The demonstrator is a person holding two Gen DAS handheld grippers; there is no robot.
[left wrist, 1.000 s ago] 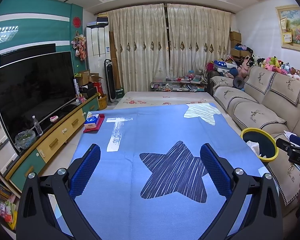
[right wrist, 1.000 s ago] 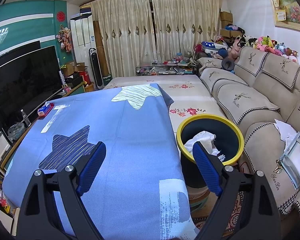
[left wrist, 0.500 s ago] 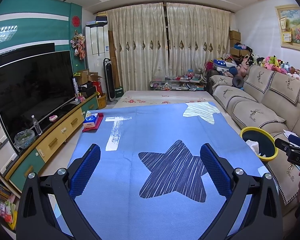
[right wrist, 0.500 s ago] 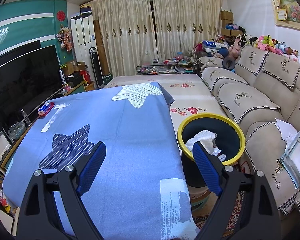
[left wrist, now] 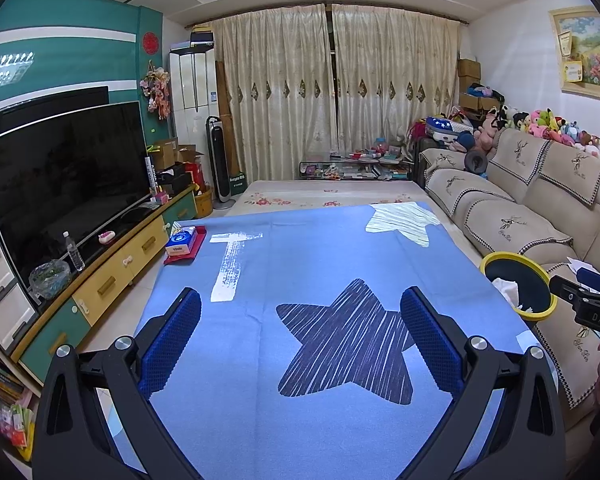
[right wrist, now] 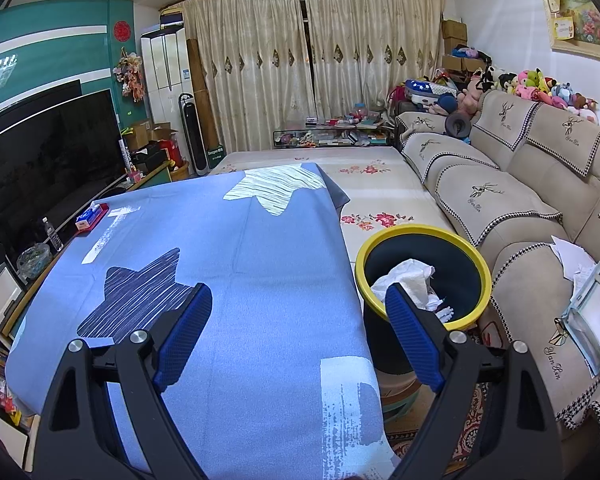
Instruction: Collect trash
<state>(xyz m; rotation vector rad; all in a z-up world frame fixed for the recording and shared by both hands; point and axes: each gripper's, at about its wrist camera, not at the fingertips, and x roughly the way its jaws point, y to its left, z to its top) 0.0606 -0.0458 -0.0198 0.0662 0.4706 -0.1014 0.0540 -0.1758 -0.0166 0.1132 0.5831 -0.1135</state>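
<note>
A dark bin with a yellow rim point(right wrist: 422, 236) stands beside the table's right edge and holds crumpled white tissue point(right wrist: 404, 280). The bin also shows at the right of the left wrist view point(left wrist: 518, 258). My right gripper point(right wrist: 298, 300) is open and empty, low over the blue star-patterned tablecloth point(right wrist: 240, 240), with its right finger in front of the bin. My left gripper point(left wrist: 300, 304) is open and empty over the dark star on the cloth point(left wrist: 348, 332). I see no loose trash on the cloth.
A tissue box on a red tray point(left wrist: 184, 240) sits at the table's far left corner. A beige sofa point(right wrist: 520, 200) with papers point(right wrist: 588, 292) runs along the right. A TV point(left wrist: 60, 184) on a low cabinet runs along the left. My right gripper's body point(left wrist: 588, 300) shows at the right edge of the left wrist view.
Both views have shifted only slightly; the bin sits a little higher and nearer in the right wrist view. Both grippers stay open and empty.
</note>
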